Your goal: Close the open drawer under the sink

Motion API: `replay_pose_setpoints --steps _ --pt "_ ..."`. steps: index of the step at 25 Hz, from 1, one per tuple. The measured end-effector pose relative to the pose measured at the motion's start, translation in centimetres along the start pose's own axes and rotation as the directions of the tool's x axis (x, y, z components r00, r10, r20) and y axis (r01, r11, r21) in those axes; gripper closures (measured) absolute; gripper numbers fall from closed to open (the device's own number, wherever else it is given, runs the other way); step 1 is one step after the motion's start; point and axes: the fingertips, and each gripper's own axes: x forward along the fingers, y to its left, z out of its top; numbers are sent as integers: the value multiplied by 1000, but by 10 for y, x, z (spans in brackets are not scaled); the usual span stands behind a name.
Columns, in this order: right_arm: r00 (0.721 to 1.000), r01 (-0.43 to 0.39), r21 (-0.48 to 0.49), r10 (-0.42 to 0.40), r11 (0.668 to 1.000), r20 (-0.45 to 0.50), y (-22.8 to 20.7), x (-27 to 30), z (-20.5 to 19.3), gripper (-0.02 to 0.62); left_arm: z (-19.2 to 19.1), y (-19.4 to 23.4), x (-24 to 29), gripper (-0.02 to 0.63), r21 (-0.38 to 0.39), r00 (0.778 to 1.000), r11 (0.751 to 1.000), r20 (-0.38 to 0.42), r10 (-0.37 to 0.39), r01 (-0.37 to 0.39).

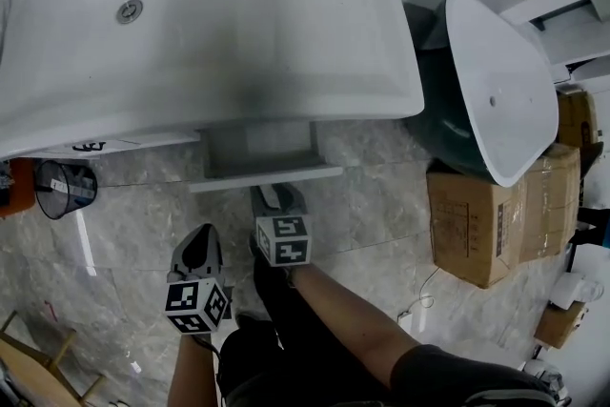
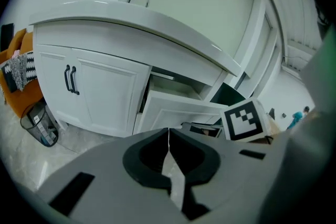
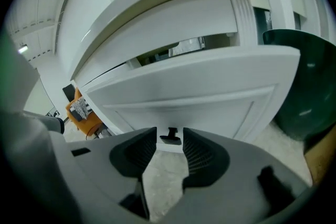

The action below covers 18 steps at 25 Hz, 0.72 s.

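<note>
- Clearly the drawer [image 1: 262,178] juts open below the sink [image 1: 286,62], so the right gripper [image 1: 276,200] faces its front, jaws apart, the handle [image 3: 170,137] framed between them, ungripped.
- Left gripper [image 2: 168,132] hangs beside, jaws together, empty, likely spare.

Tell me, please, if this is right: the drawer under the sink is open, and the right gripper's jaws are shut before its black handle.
No: the right gripper view shows the right gripper with jaws apart, not shut. The drawer is open, black handle just ahead.
</note>
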Motion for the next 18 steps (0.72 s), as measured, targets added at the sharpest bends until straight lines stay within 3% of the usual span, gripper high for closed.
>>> replay_pose_setpoints --steps 7,18 --pt "1000 -28 4 28 1000 4 -3 16 2 456 -6 9 22 591 -15 999 1000 -45 -7 6" --pt "997 -57 20 56 998 45 -13 51 47 456 4 9 38 591 -4 999 1000 -42 -12 12"
